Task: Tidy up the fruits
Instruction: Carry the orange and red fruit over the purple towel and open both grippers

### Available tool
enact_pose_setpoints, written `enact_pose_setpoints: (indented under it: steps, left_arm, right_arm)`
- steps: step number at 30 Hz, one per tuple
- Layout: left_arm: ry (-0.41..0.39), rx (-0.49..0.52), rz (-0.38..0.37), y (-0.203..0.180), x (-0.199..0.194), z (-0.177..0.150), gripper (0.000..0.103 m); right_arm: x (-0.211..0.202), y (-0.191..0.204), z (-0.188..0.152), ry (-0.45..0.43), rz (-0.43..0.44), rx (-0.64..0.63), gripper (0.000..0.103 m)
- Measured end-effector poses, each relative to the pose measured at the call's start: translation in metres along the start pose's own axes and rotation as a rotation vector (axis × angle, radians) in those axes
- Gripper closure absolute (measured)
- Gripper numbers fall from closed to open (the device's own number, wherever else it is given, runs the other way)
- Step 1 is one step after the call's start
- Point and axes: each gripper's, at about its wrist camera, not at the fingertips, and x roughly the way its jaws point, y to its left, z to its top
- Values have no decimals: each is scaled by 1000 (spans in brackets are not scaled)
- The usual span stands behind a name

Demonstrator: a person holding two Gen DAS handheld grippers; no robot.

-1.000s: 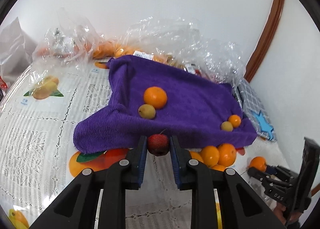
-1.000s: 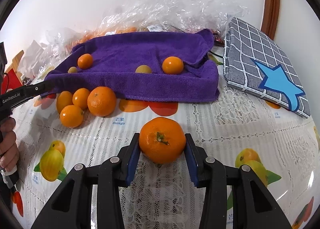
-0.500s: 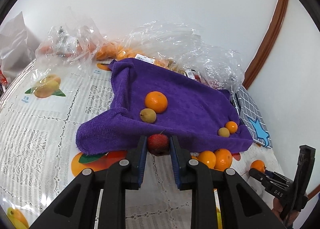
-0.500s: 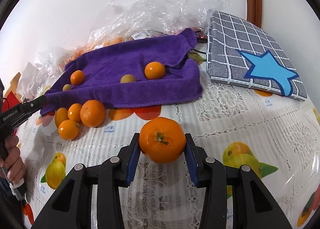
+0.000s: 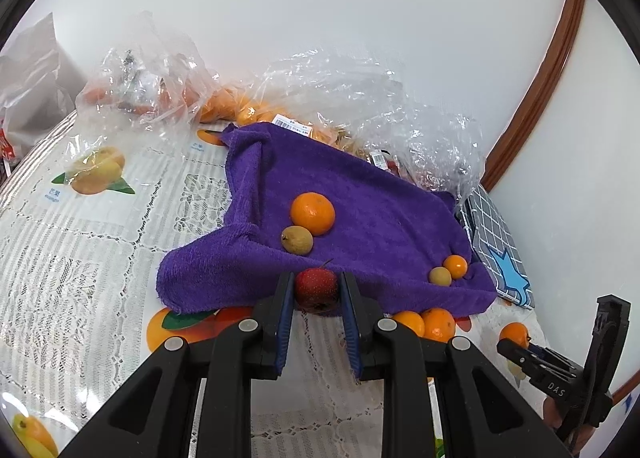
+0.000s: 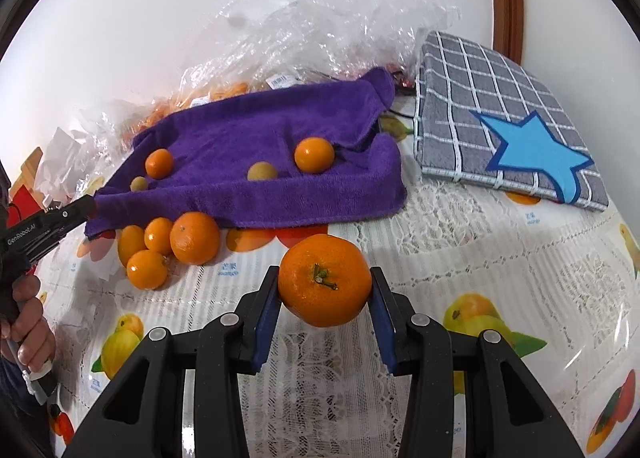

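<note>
My left gripper (image 5: 316, 290) is shut on a small red fruit (image 5: 316, 287), held just in front of the near edge of the purple towel (image 5: 360, 202). On the towel lie an orange (image 5: 312, 213), a brownish-yellow fruit (image 5: 297, 239), a small orange (image 5: 455, 266) and another small brownish fruit (image 5: 440, 275). My right gripper (image 6: 324, 290) is shut on a large orange (image 6: 325, 280) above the tablecloth, in front of the purple towel (image 6: 256, 130). Several oranges (image 6: 172, 246) sit clustered on the table by the towel's near left corner. The left gripper's fingers (image 6: 76, 212) show at the left edge.
Crumpled clear plastic bags (image 5: 352, 98) holding more oranges lie behind the towel by the wall. A grey checked cloth with a blue star (image 6: 500, 122) lies right of the towel. A fruit-print lace tablecloth (image 6: 460, 258) covers the table. A person's hand (image 6: 28, 322) grips the left tool.
Both views have swung slightly as the wrists rolled, and the towel now sits a little differently in each. Both grippers keep hold of their fruit.
</note>
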Motion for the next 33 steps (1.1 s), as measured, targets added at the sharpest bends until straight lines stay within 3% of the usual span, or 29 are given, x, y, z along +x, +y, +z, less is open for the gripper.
enact_pose_setpoints:
  steps: [33]
  left_arm:
    - [-40,-51,-7,9,-8,4,81]
  right_arm:
    - [-6,14,43,-104,42,-34,61]
